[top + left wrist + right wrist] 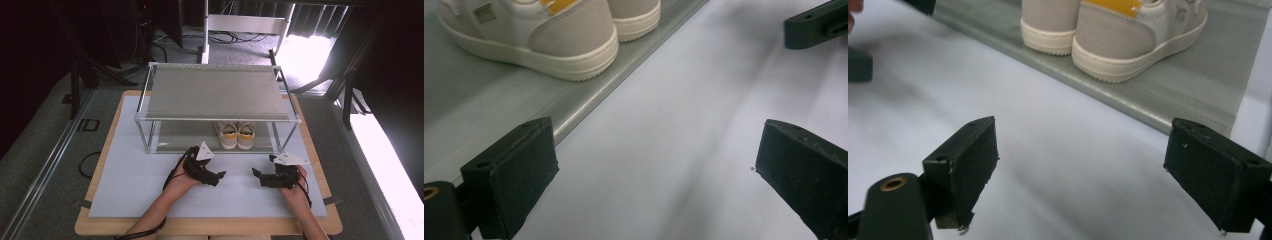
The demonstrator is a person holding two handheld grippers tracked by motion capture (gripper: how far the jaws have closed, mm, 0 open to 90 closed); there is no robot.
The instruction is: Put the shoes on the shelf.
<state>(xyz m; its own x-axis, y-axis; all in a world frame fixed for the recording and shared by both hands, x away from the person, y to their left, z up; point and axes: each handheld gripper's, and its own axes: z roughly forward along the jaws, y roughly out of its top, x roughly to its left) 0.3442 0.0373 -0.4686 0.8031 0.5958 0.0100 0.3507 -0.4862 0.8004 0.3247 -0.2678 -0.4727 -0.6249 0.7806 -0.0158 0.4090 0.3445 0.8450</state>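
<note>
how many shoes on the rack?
2: a pair side by side on the rack's lower shelf, heels facing the person: left shoe, right shoe. Top shelf looks bare; none seem hidden.

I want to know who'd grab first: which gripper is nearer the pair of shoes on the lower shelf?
Left, narrowly. The left gripper sits in front of the shoes, slightly to their left; the right gripper sits a little farther out, to their front right. Both are open.

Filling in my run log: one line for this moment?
left gripper: open, on mat | right gripper: open, on mat | shoes: paired, lower shelf of rack, untouched
</note>
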